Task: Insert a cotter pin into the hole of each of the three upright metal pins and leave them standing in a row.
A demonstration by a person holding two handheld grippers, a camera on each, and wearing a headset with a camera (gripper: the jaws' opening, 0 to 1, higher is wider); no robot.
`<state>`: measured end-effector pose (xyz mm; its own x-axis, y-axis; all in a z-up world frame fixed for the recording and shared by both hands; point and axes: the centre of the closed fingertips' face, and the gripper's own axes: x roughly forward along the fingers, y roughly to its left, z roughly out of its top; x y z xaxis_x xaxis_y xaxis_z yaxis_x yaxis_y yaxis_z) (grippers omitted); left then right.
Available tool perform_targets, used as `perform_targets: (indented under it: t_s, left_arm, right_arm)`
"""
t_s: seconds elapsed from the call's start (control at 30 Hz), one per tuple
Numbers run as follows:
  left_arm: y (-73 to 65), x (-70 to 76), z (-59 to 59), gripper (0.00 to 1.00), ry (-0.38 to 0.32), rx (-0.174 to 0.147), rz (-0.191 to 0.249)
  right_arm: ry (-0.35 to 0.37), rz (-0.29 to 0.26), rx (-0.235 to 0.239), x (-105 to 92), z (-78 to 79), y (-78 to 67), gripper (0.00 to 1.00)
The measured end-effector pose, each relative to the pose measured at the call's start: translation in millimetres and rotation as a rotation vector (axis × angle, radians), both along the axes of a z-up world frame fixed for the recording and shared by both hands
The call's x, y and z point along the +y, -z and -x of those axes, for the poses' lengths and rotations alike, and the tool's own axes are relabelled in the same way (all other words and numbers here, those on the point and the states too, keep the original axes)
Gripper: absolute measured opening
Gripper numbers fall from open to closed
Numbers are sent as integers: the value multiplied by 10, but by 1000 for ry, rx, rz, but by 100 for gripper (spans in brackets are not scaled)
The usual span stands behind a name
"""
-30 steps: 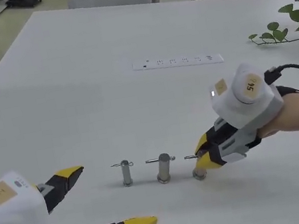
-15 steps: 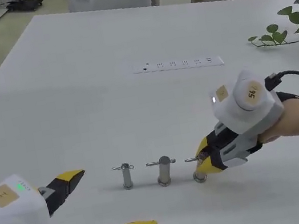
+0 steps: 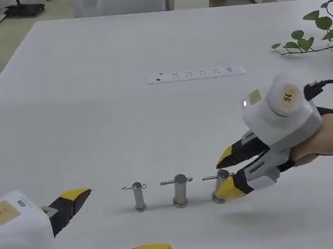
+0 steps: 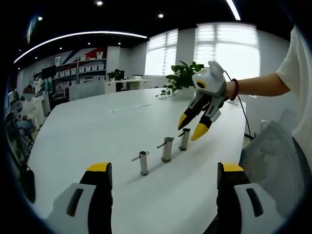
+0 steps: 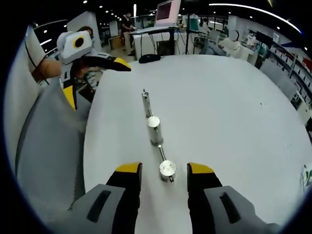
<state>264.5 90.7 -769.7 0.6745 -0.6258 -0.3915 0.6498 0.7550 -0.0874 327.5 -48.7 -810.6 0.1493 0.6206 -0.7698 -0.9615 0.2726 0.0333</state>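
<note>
The right gripper [image 3: 225, 173] points in from the right of the head view, tilted down, jaws apart on either side of the rightmost pin [image 3: 218, 187]. The left gripper [image 3: 120, 223], lower left, is spread wide. Three steel pins [image 3: 179, 190] stand in a row at lower centre, each with a cotter pin [image 3: 129, 187] through its top. The writing on the right gripper's sticker [image 3: 287, 96] is too blurred to read.

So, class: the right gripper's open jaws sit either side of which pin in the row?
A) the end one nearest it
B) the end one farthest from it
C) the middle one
A: the right gripper has the nearest end pin standing between its open jaws.
</note>
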Motion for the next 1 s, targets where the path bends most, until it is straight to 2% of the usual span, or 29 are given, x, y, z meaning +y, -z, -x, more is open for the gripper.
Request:
perform_targets:
  t_s: [0.1, 0.2, 0.33, 0.47, 0.67, 0.83, 0.9, 1.0]
  left_arm:
    - [-18, 18, 14, 89, -6, 9, 9]
    - [-19, 44, 35, 89, -7, 12, -9]
    - [-32, 117, 55, 89, -21, 33, -4]
    - [-70, 207, 80, 89, -42, 24, -17]
    - [-85, 269, 169, 91, -45, 44, -56]
    - [-134, 306, 227, 92, -60, 42, -55]
    - [-153, 326, 246, 92, -70, 39, -55]
    - [-141, 379, 258, 92, -90, 46, -63]
  right_arm:
    - [48, -43, 7, -20, 45, -88, 44]
    - [69, -58, 4, -45, 105, -138, 52]
    - [143, -108, 11, -76, 198, -212, 55]
    - [205, -137, 5, -122, 309, -251, 62]
    - [298, -195, -3, -164, 452, -320, 68]
    - [368, -228, -12, -212, 542, -370, 76]
    - [393, -254, -26, -221, 569, -412, 77]
    - [399, -267, -22, -223, 639, -428, 76]
